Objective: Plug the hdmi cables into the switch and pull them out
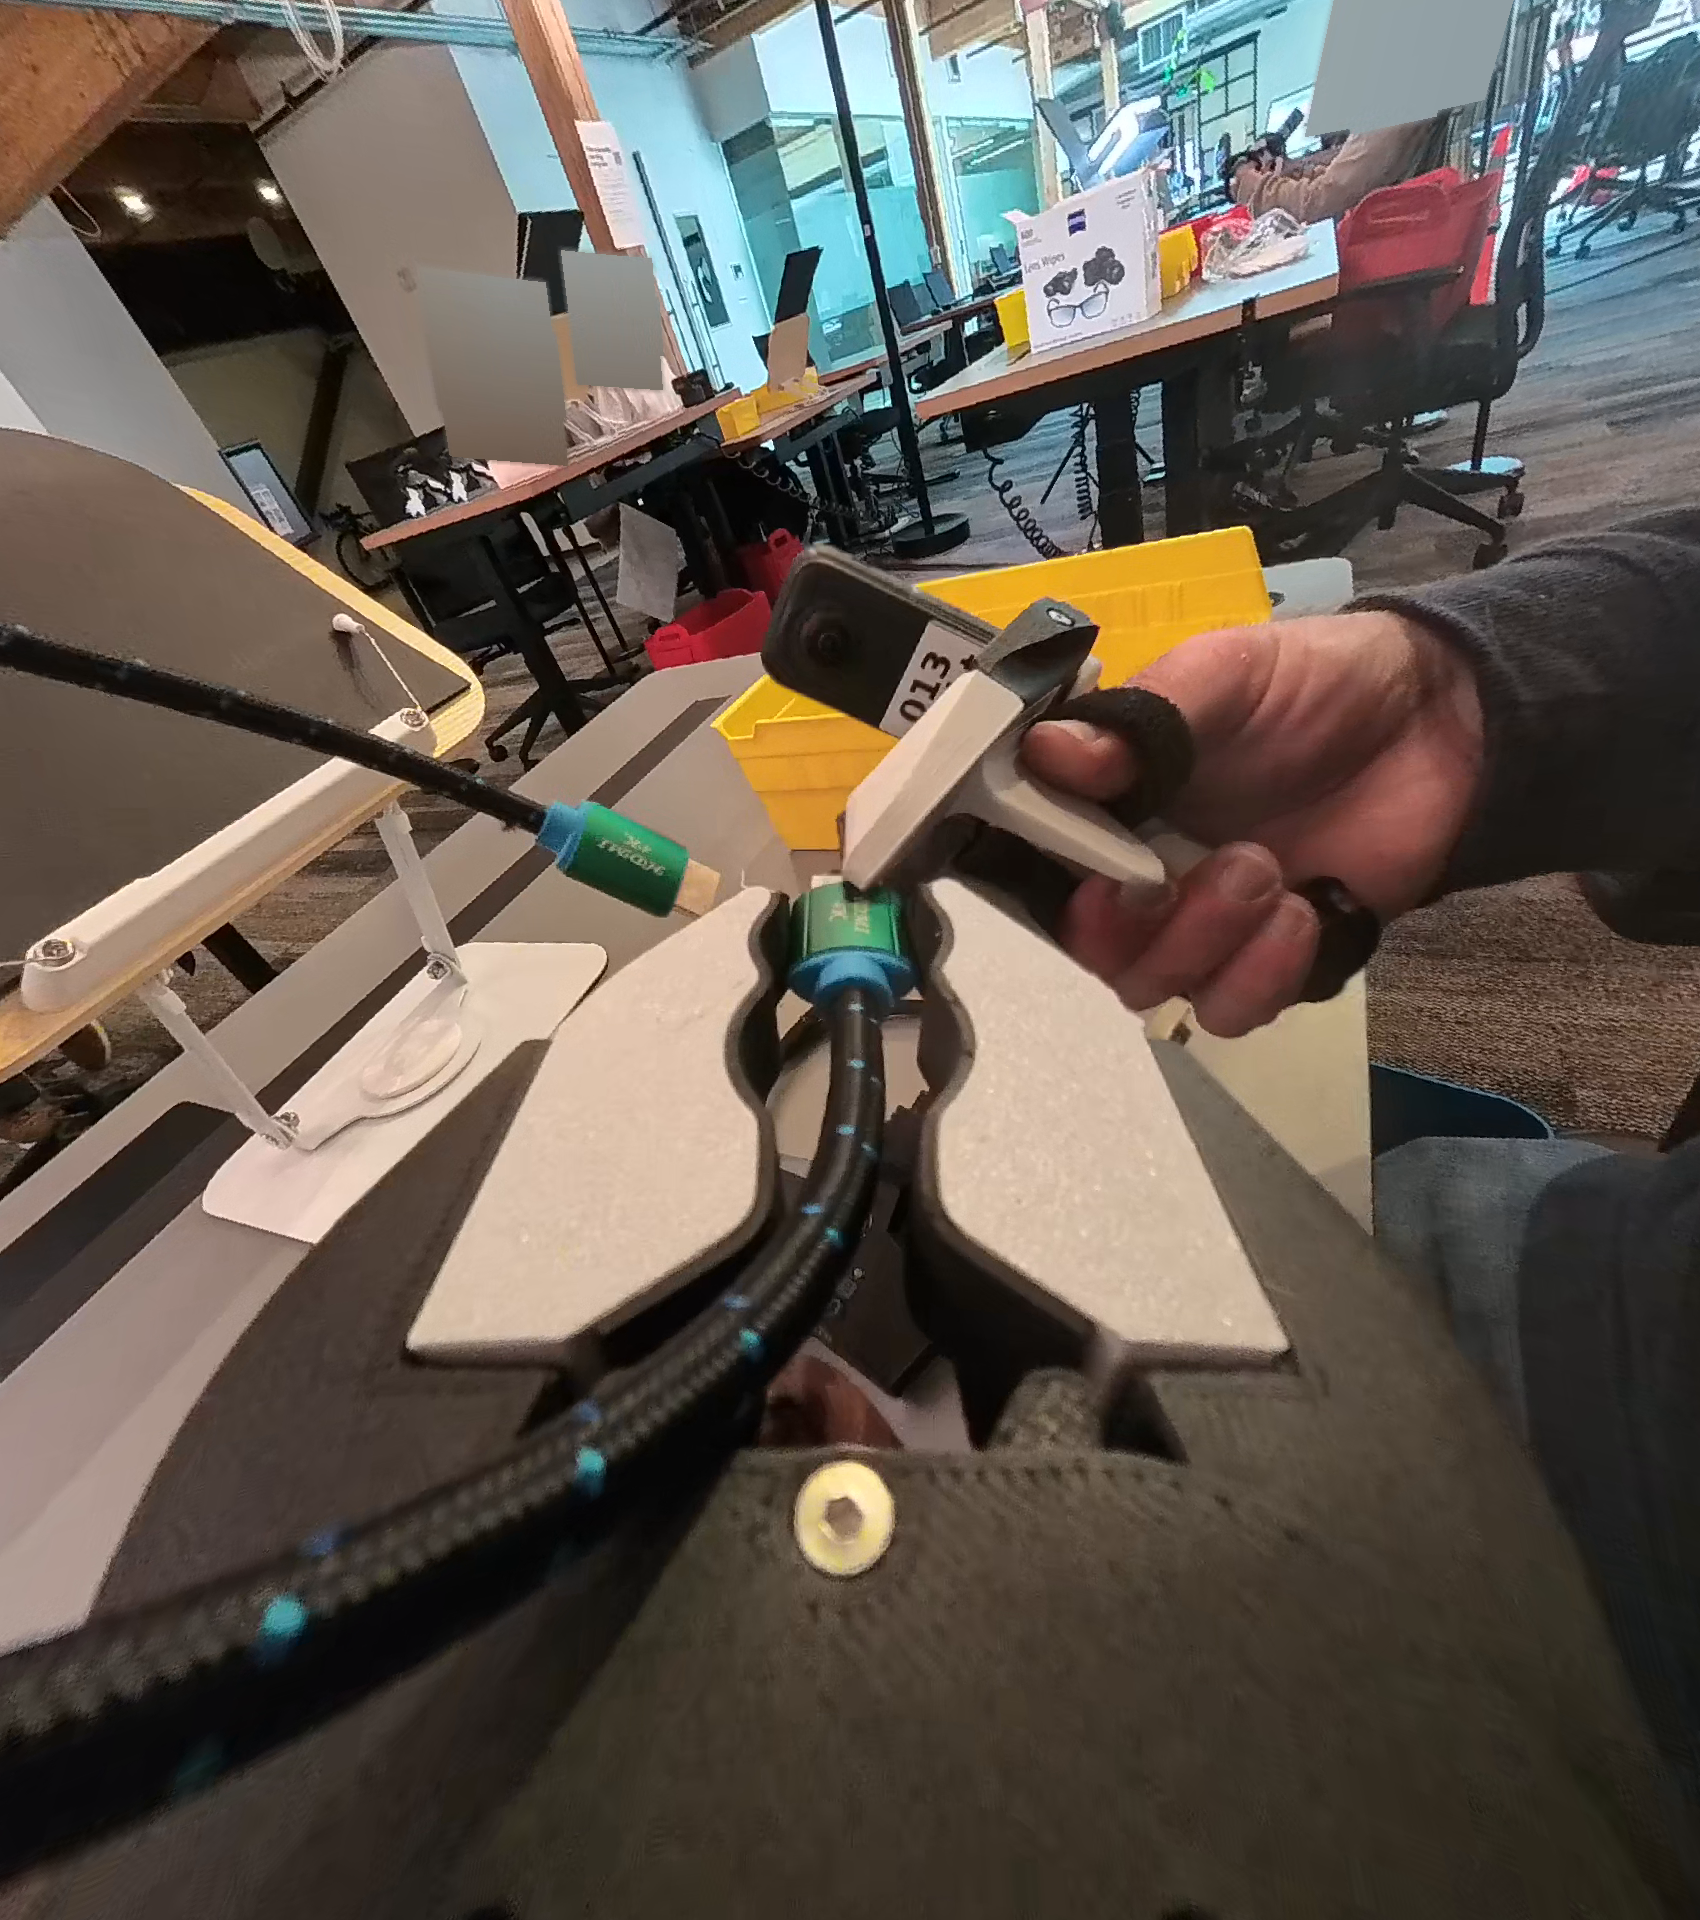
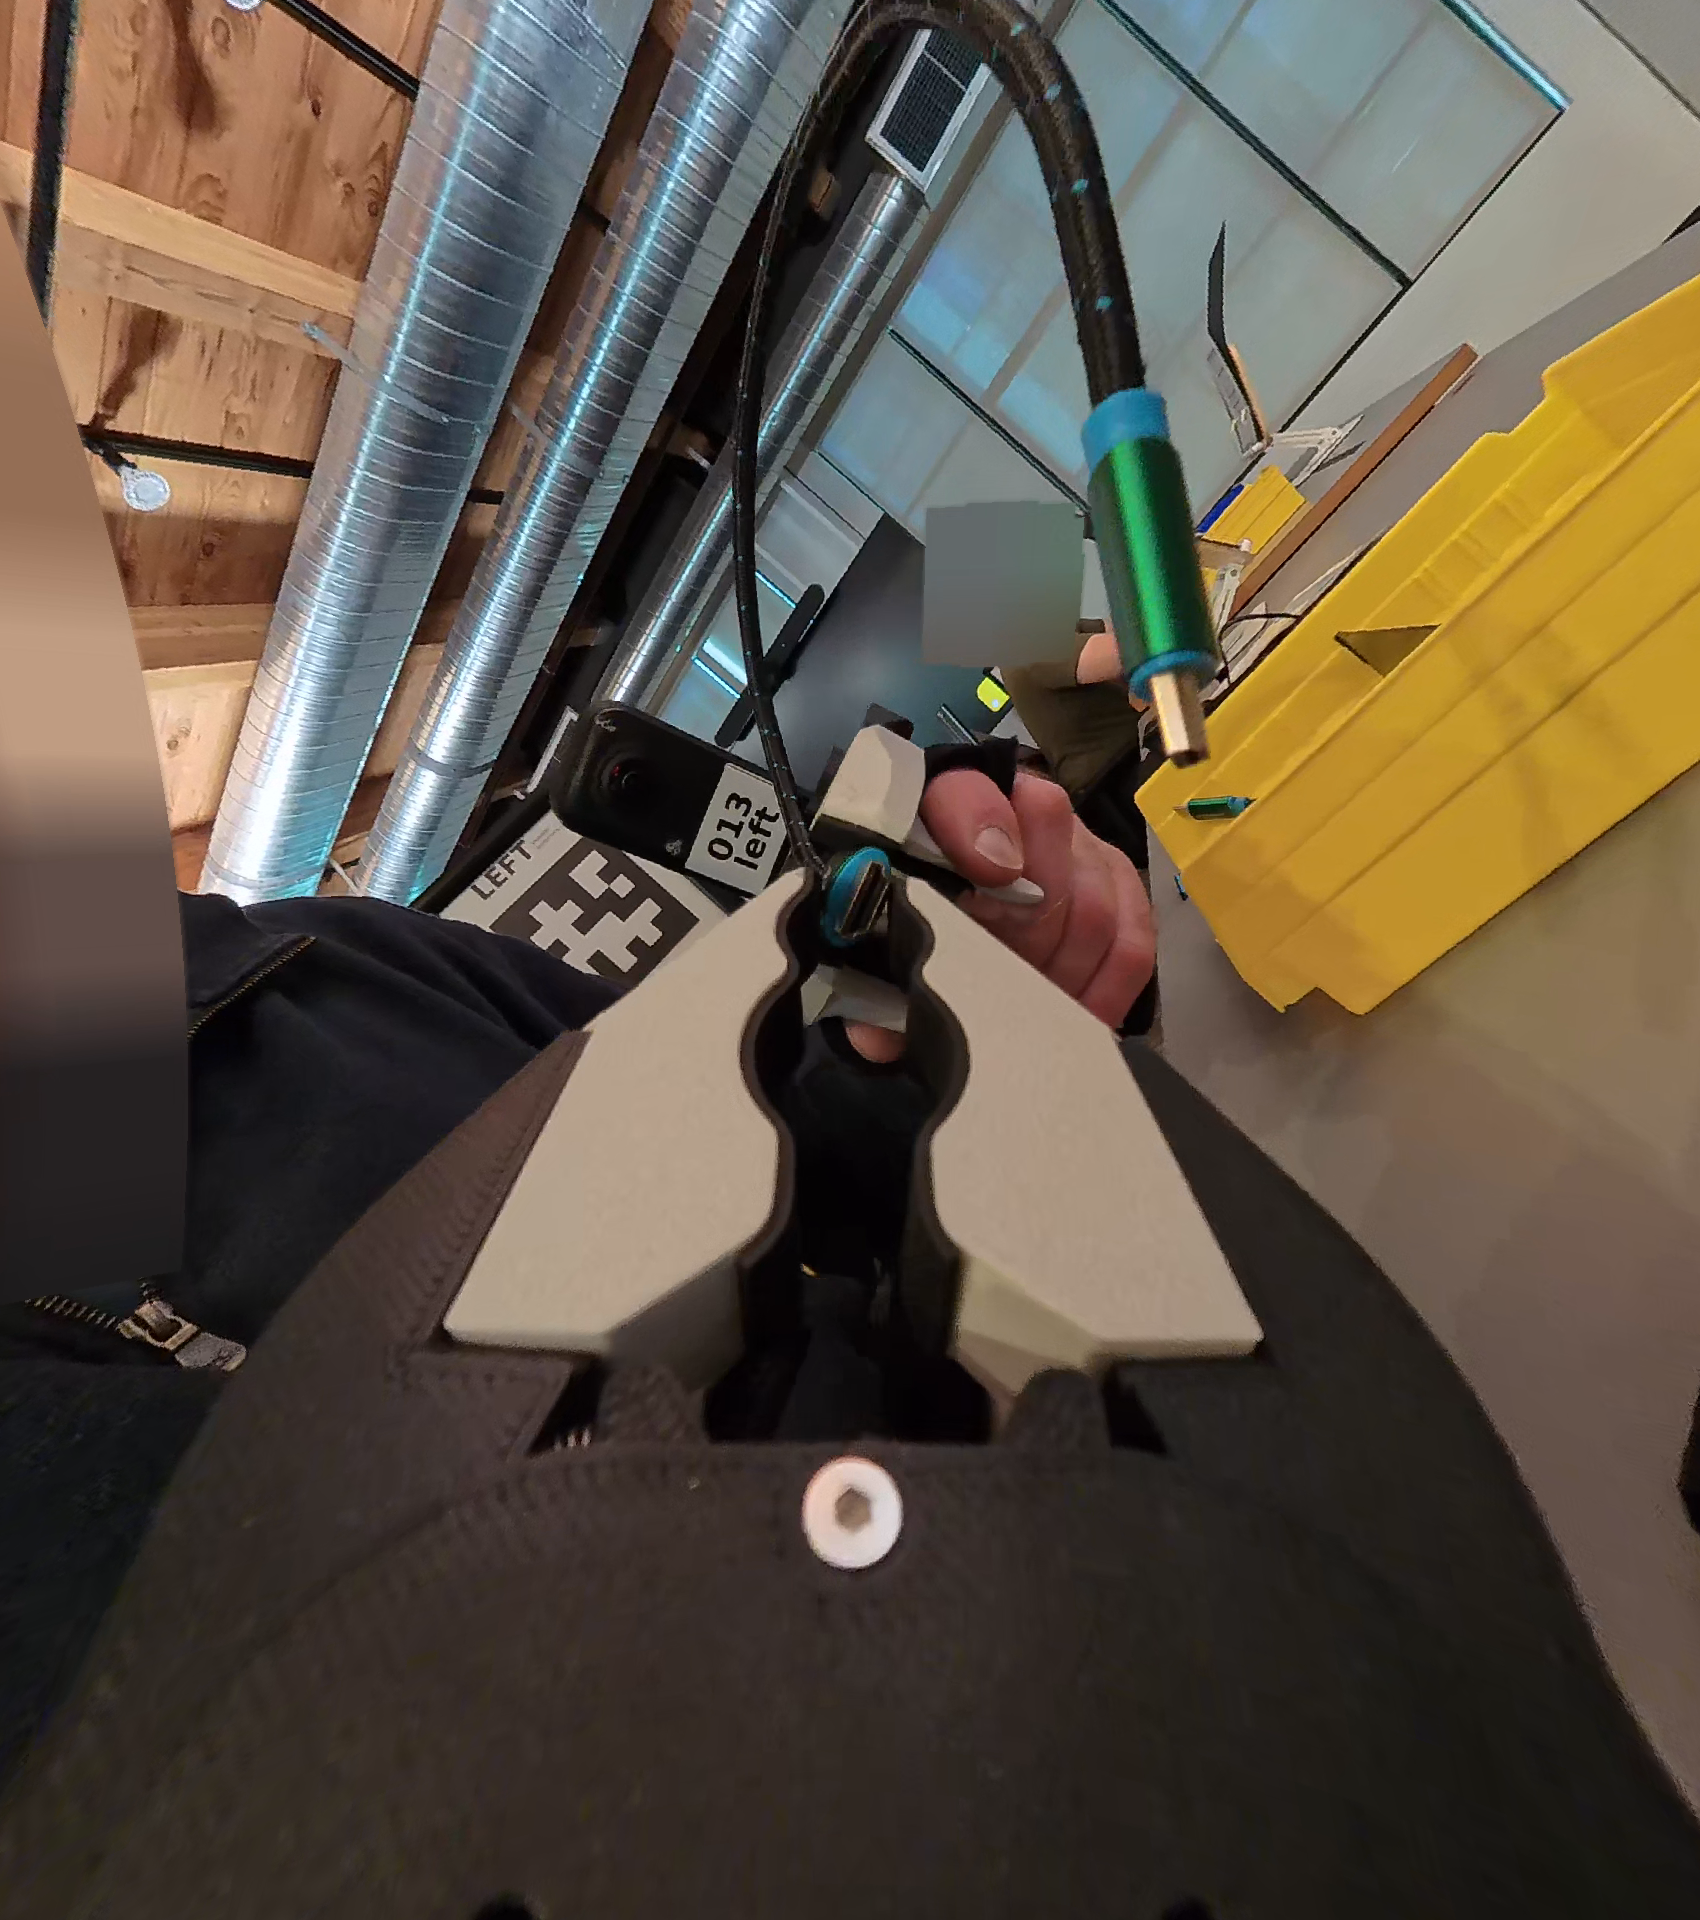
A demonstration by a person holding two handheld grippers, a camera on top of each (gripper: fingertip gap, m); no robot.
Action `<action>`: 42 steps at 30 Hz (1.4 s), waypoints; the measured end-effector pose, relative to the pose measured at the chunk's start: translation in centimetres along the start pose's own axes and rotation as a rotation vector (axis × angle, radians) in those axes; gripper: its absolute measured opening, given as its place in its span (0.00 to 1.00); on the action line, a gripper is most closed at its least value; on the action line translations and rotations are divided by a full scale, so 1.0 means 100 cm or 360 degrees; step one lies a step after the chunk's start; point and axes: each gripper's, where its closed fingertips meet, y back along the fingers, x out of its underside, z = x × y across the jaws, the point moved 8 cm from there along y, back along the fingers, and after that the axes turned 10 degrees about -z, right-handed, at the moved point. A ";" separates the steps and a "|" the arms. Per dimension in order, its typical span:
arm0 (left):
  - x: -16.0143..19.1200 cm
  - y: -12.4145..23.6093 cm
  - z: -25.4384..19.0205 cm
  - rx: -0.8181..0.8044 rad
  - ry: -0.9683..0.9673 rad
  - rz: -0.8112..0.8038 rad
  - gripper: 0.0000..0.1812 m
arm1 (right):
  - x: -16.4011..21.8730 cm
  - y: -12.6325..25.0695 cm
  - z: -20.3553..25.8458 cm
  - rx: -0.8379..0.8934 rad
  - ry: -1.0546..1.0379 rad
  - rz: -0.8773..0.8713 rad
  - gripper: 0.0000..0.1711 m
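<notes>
Left gripper (image 1: 848, 940) was clamped on the green HDMI plug (image 1: 841, 930); right gripper (image 2: 851, 909) pinched the same plug's tip. The cable's other plug (image 2: 1152, 566) hung free beside a yellow bin (image 2: 1511, 665).

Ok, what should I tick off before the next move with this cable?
1. Left gripper clamped on held HDMI plug: ok.
2. Right gripper at that plug's metal tip, firm grip: cannot tell.
3. Free HDMI plug hanging in the air, unplugged: ok.
4. Switch in sight for aiming: not ok, neither view shows it.
5. Braided cable loops without visible snag: ok.
</notes>
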 end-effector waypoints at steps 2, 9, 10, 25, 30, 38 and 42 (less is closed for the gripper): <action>-0.001 0.001 0.000 0.0010 0.0012 -0.0008 0.12 | -0.001 0.001 0.001 0.0005 0.0014 0.0008 0.05; 0.002 0.001 0.001 0.0021 0.0012 0.0011 0.12 | -0.004 0.001 0.003 0.0088 0.0125 0.0062 0.05; 0.003 0.002 0.002 0.0019 0.0017 0.0011 0.12 | -0.005 0.002 0.003 0.0105 0.0153 0.0066 0.06; 0.018 0.015 0.021 0.0009 0.0122 0.0015 0.12 | -0.011 0.005 0.013 0.0608 0.1007 0.0415 0.14; 0.019 0.015 0.019 0.0080 0.0091 -0.0002 0.12 | -0.010 -0.003 0.017 0.0576 0.1149 0.0488 0.16; 0.019 0.014 0.017 0.0180 0.0170 -0.0014 0.12 | -0.004 -0.011 0.028 0.0589 0.1654 0.0737 0.12; 0.021 0.012 0.014 0.0237 0.0172 0.0010 0.12 | -0.003 -0.013 0.029 0.0583 0.1753 0.0869 0.12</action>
